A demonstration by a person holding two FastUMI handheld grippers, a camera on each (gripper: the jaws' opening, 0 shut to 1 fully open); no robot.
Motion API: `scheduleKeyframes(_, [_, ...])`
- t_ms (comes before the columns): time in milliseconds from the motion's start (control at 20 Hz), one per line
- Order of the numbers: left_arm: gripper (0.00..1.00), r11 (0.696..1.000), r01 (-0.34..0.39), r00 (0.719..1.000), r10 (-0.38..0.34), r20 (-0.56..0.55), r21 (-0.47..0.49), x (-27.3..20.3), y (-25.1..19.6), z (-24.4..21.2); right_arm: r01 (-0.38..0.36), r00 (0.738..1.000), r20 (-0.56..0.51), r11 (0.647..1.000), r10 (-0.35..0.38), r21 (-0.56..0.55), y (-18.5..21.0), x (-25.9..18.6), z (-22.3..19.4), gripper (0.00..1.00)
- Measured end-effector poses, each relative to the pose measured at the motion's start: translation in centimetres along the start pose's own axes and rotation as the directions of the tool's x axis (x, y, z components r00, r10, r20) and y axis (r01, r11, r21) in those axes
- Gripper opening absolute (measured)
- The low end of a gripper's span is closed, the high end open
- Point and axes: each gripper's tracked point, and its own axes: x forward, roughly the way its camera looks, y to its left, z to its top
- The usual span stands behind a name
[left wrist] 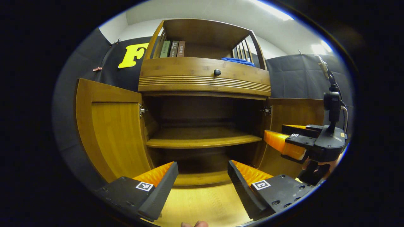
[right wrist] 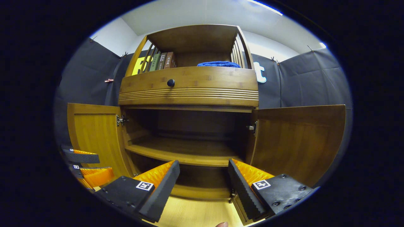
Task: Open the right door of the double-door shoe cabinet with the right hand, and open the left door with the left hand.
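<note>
the left hand-held gripper [left wrist: 202,176] is spread wide and grasps nothing, and the right hand-held gripper [right wrist: 203,175] is likewise released and empty, both hanging in front of the shoe cabinet [right wrist: 189,88] and apart from it. the left door [left wrist: 110,126] and right door [right wrist: 296,138] already stand swung out to either side of the cabinet, baring its inner shelf [right wrist: 183,154]. i judge the opening done, so the best finish is to draw both grippers straight back, clear of the door edges, without nudging them shut.
</note>
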Motion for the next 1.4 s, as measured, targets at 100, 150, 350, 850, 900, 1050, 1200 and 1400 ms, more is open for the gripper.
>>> scheduleKeyframes(100, [0.98,1.000,-0.014,1.000,0.014,0.005,0.001,0.3,-0.3,0.1,-0.011,1.000,0.002,1.000,0.011,0.001,0.1,0.0,0.0,0.98])
scheduleKeyframes(150, [0.97,1.000,-0.023,1.000,0.023,0.007,-0.001,0.5,-0.4,0.2,-0.017,1.000,0.002,1.000,0.017,-0.001,0.1,0.1,0.0,0.98])
scheduleKeyframes(350, [0.98,0.999,-0.044,0.999,0.044,-0.005,-0.005,1.5,-1.4,-0.1,-0.057,0.998,-0.002,0.998,0.057,-0.014,0.2,0.0,-0.1,1.00])
scheduleKeyframes(850, [0.97,0.999,-0.054,0.999,0.054,0.007,0.001,2.9,-3.2,0.5,-0.059,0.998,0.010,0.998,0.060,-0.030,-0.3,1.0,0.2,0.96])
scheduleKeyframes(900, [0.99,0.998,-0.056,0.998,0.056,0.008,0.005,2.8,-3.2,0.5,-0.059,0.998,0.010,0.998,0.059,-0.027,-0.3,1.0,0.2,0.96])
scheduleKeyframes(1050, [0.98,0.998,-0.063,0.998,0.063,0.007,0.029,2.7,-3.0,0.6,-0.060,0.998,0.011,0.998,0.061,-0.016,-0.1,1.1,0.3,0.98])
scheduleKeyframes(1200, [0.98,0.997,-0.067,0.998,0.067,0.005,0.039,2.7,-2.8,0.7,-0.056,0.998,0.024,0.998,0.055,0.003,0.1,1.3,0.5,0.98])
scheduleKeyframes(1400, [0.98,0.997,-0.070,0.998,0.070,0.004,0.039,2.7,-2.7,0.7,-0.047,0.999,0.027,0.999,0.047,0.007,-0.1,1.4,0.5,0.96])
